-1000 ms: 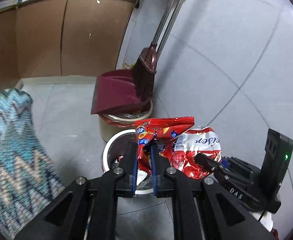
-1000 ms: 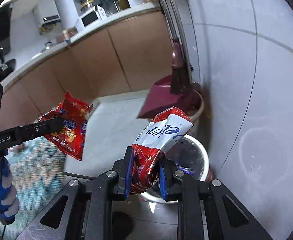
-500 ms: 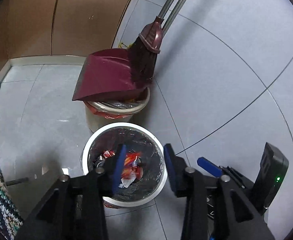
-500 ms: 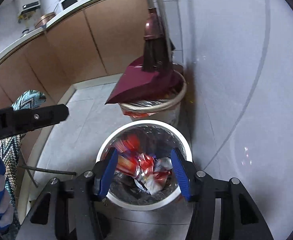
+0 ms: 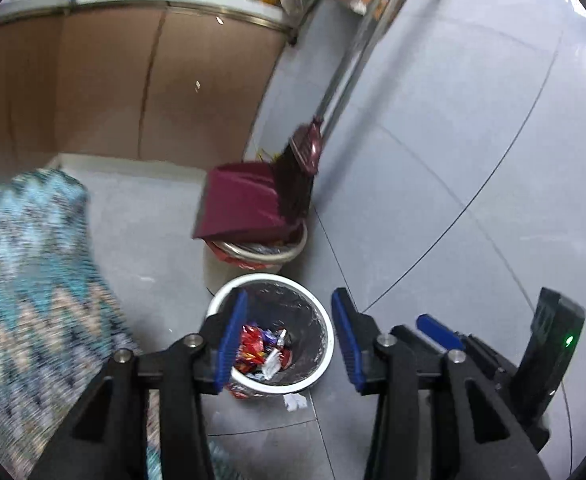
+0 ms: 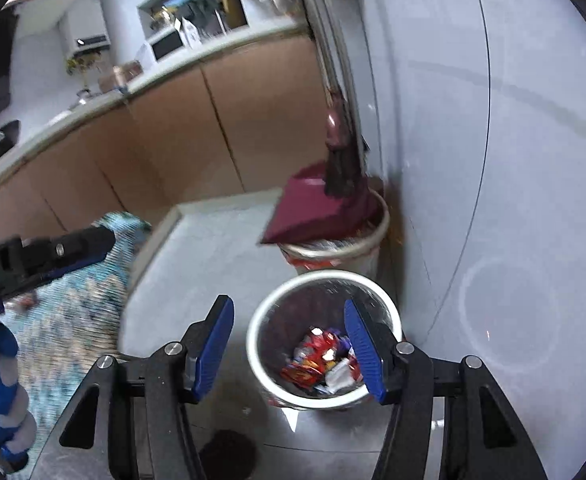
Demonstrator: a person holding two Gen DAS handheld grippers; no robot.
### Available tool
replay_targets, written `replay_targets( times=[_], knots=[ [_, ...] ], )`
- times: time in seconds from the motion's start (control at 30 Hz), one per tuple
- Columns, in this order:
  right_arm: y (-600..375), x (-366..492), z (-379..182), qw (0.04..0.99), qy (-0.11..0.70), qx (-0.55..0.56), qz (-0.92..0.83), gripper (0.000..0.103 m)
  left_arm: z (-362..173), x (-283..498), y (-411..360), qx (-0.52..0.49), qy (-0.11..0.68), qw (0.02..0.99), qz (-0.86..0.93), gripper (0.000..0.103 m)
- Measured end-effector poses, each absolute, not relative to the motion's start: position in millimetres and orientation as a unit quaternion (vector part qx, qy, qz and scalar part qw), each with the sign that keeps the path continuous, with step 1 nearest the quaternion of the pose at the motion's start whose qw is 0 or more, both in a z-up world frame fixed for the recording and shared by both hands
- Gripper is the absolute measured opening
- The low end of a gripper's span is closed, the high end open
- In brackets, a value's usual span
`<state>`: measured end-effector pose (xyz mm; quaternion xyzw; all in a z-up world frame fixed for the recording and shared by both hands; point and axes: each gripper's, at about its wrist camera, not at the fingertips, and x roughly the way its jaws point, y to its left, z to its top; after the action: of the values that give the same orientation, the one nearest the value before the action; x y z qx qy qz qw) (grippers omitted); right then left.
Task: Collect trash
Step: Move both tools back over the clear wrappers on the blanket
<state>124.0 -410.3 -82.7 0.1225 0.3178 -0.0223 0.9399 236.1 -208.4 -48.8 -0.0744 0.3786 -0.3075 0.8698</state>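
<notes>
A white round trash bin (image 5: 325, 344) stands on the grey floor by the wall; it also shows in the right wrist view (image 6: 389, 304). Red snack wrappers (image 5: 259, 350) lie inside it, also seen in the right wrist view (image 6: 319, 356). My left gripper (image 5: 289, 338) is open and empty above the bin. My right gripper (image 6: 289, 344) is open and empty, above the bin's left side. The right gripper shows at the right of the left wrist view (image 5: 439, 328); the left gripper shows at the left of the right wrist view (image 6: 53, 254).
A second bin (image 5: 289, 250) behind holds a maroon dustpan (image 5: 241, 204) and broom (image 5: 303, 160) leaning on the wall. A blue zigzag rug (image 5: 33, 280) lies at left. Brown cabinets (image 5: 113, 88) stand behind. A small white scrap (image 5: 295, 402) lies by the bin.
A second ago each gripper held a red wrapper above the bin. Both opened and the wrappers dropped in. Since then both grippers have lifted and drawn back from the bin.
</notes>
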Motion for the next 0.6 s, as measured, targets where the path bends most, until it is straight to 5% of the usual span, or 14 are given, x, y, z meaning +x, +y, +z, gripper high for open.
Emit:
replay_targets(
  times=[0.6],
  knots=[
    [-287.3, 27.2, 47.0, 0.972, 0.217, 0.055, 0.066, 0.068, 64.3, 72.2, -27.7, -0.082, 0.233, 0.945, -0.213, 0.066]
  ],
)
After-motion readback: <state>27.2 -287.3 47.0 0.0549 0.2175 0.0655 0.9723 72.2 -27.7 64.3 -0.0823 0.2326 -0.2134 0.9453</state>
